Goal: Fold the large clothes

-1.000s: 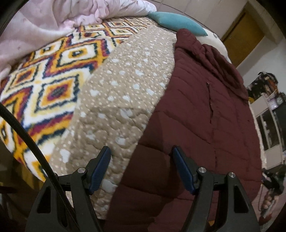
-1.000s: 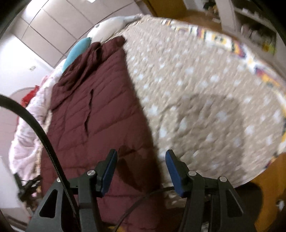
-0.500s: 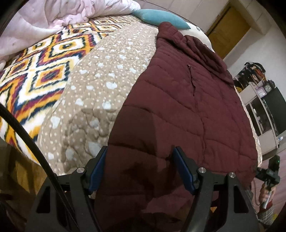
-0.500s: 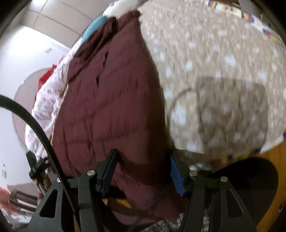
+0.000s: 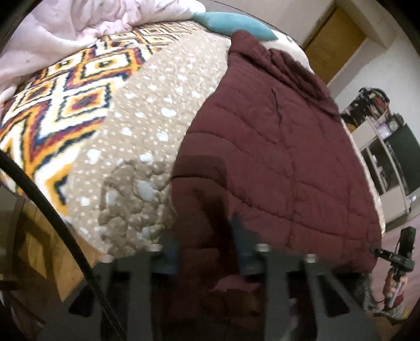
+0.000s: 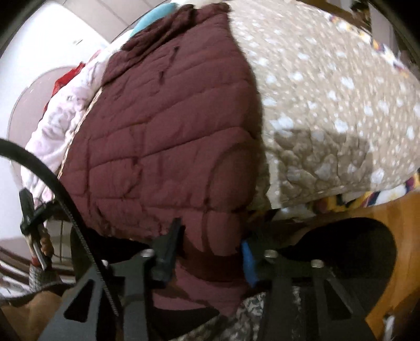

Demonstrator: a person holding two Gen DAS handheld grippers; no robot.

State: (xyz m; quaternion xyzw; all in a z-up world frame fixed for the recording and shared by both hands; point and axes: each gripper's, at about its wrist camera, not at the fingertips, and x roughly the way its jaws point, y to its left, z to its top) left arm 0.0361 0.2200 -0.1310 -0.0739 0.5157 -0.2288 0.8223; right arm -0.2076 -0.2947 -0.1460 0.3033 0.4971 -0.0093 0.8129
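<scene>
A maroon quilted jacket [image 5: 275, 157] lies flat along the bed, collar at the far end and hem hanging over the near edge. In the left wrist view my left gripper [image 5: 206, 244] sits at the hem's left corner. Its jaws are closing and the blurred fingers [image 5: 170, 251] squeeze the maroon fabric. The right wrist view shows the same jacket [image 6: 170, 131]. There my right gripper [image 6: 210, 249] is at the hem's right corner. Its jaws are also closing, and the hem fills the gap between the pads [image 6: 248, 262].
The jacket rests on a beige dotted quilt [image 5: 147, 118] [image 6: 328, 91] over a patterned blanket [image 5: 52, 110]. A pink duvet [image 5: 52, 31] and a teal pillow [image 5: 231, 23] lie at the head end. A shelf unit [image 5: 380, 157] stands at the right, and wooden flooring [image 6: 393, 236] lies below the bed edge.
Both grippers slid sideways from the quilt onto the jacket's hem corners. Their jaws have narrowed onto the fabric, the left one much more than the right.
</scene>
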